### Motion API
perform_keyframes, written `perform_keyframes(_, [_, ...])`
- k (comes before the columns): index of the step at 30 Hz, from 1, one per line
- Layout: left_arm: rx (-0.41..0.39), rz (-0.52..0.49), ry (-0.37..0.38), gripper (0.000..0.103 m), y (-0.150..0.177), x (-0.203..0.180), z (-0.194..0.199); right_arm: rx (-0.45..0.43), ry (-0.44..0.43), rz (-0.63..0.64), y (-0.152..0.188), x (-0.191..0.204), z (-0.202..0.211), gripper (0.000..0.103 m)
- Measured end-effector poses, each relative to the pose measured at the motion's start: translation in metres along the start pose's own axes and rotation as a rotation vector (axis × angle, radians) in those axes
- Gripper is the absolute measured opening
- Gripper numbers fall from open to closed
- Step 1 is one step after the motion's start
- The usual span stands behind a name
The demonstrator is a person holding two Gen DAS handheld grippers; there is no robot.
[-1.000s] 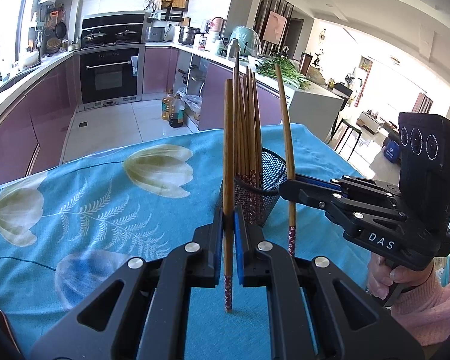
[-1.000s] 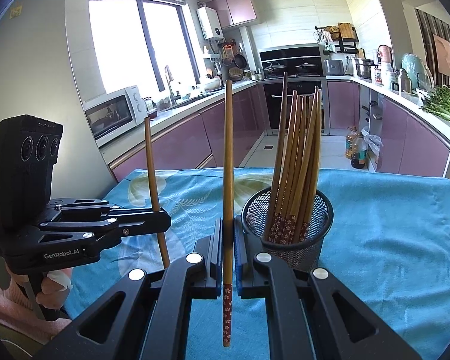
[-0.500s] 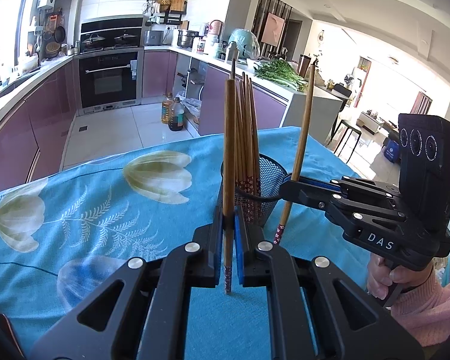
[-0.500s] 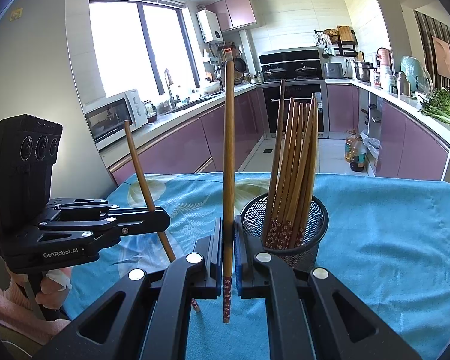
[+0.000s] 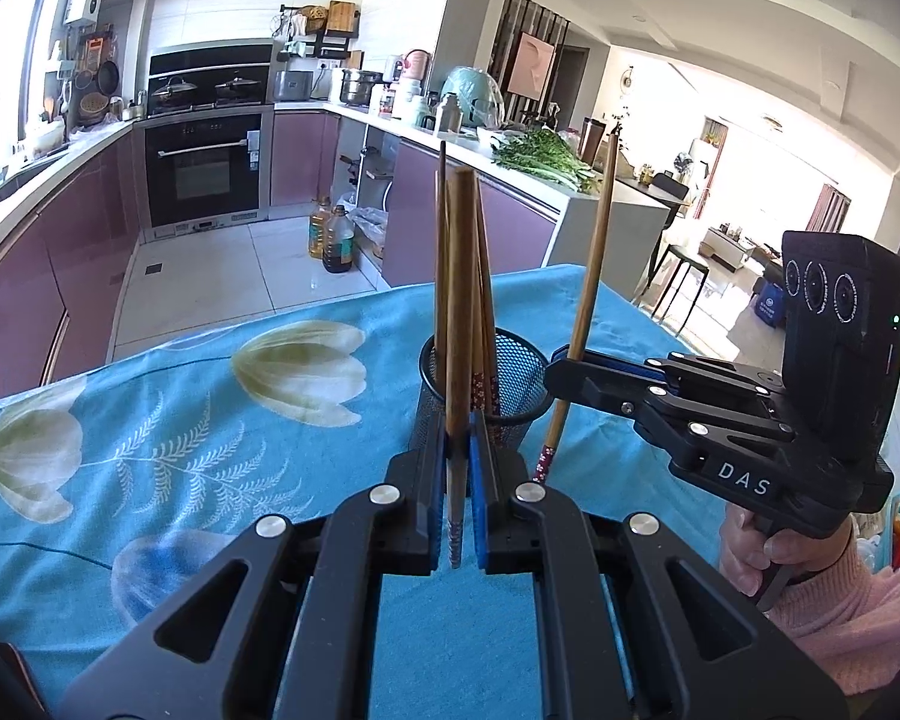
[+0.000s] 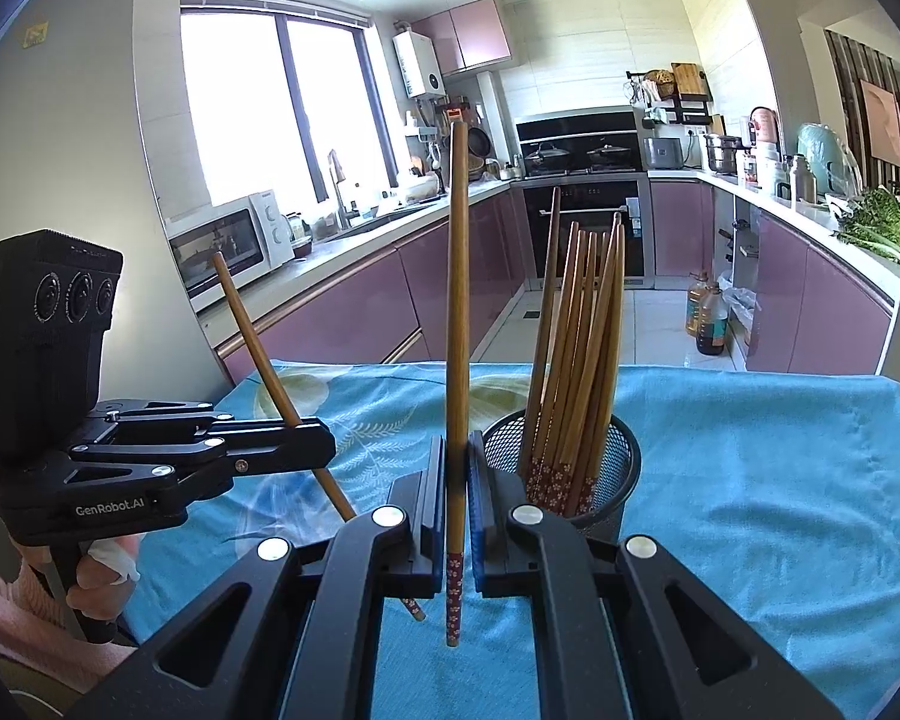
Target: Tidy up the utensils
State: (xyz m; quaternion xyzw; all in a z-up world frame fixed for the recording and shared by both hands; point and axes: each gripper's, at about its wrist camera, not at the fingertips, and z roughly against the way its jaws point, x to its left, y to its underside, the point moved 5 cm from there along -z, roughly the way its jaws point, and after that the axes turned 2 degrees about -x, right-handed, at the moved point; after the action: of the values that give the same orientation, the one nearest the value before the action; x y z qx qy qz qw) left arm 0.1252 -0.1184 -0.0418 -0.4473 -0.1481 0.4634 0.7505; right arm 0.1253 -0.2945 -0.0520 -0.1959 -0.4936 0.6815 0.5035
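Both grippers carry one chopstick each, held above the tabletop (image 6: 780, 480) w/ the blue floral cloth. Left gripper (image 5: 462, 468): jaws clamped on a chopstick (image 5: 459, 324) standing near upright, patterned tip poking out below the pads. Right gripper (image 6: 457, 492): jaws clamped on its own chopstick (image 6: 457, 300), also about vertical in its own view, though it leans in the left cam. Mesh holder (image 6: 618, 456) sits just beyond both, already holding a bundle of chopsticks (image 6: 576, 348) w/ patterned ends down.

Risks, as I judge them: the two sticks are near each other, so they could knock together on the way in. A tip could catch the holder rim or hit the standing bundle and lever the light mesh cup over. Grip is low on a long stick, so a bump could pivot it in the pads & drop it outside the cup
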Motion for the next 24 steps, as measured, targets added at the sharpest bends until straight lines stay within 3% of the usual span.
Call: perform_keyframes(24, [-0.053,-0.053,0.001,0.008,-0.026,-0.014,0.010,-0.047,0.000,0.027,-0.013,0.001,0.009,0.006])
